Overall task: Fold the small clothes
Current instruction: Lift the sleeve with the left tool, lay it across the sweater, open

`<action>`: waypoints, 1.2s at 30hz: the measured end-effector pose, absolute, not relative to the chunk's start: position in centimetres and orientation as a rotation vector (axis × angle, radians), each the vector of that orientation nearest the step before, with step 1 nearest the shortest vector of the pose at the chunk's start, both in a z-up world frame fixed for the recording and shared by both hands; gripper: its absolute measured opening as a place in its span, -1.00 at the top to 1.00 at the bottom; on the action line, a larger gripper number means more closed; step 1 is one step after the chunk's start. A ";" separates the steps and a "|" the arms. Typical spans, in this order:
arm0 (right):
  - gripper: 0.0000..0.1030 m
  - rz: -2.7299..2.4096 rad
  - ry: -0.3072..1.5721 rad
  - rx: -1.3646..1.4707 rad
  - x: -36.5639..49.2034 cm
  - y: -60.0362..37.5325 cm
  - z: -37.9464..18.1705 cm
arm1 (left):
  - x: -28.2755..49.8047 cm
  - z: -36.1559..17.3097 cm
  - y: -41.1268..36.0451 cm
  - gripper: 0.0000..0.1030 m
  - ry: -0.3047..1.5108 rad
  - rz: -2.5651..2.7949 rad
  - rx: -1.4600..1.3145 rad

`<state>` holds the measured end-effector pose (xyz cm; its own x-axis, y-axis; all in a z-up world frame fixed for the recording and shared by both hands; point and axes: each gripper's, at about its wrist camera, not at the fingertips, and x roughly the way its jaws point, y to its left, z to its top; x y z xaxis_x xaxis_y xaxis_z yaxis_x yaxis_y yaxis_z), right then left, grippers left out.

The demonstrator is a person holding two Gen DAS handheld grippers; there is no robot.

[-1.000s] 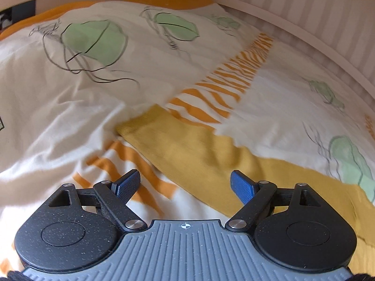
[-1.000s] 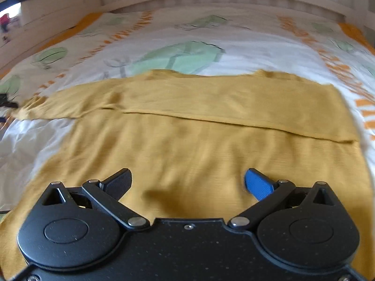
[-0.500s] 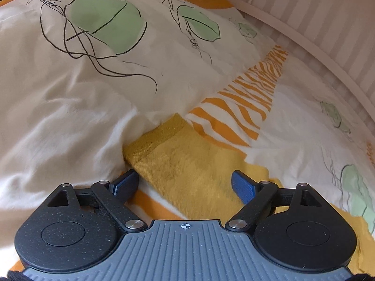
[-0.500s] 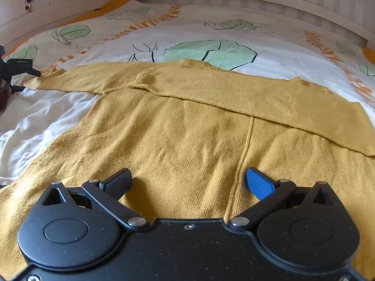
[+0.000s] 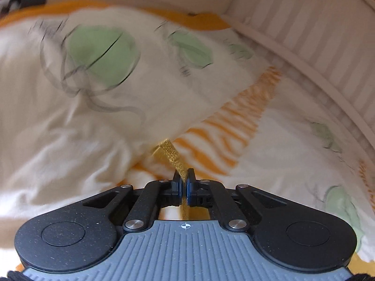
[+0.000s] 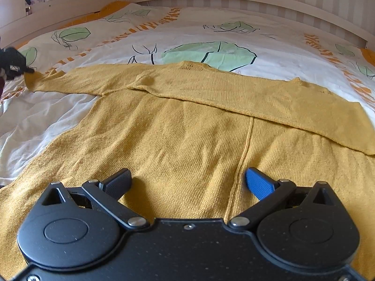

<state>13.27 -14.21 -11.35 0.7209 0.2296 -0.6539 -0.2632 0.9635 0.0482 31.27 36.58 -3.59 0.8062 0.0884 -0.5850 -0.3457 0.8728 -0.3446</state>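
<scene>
With its jaws just closed on the cuff (image 5: 172, 155), the left gripper (image 5: 184, 175) can fold that sleeve; the right gripper (image 6: 187, 180) hovers open over the sweater (image 6: 187, 145) on the bed (image 6: 35, 121).

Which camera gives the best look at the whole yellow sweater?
The right wrist view: the yellow sweater lies spread across the bed, one sleeve folded over. The left wrist view shows only a cuff strip pinched in the left gripper.

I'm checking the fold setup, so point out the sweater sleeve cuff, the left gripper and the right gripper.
sweater sleeve cuff (image 6: 31, 80), right wrist view, its end.
left gripper (image 5: 184, 175), left wrist view, between fingertips, shut on cuff.
right gripper (image 6: 188, 178), right wrist view, between open fingertips.
</scene>
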 end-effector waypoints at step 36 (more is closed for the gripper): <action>-0.99 0.223 0.747 0.191 11.1 -26.7 -6.5 | 30.3 -2.8 -8.6 0.91 0.642 -0.522 -0.123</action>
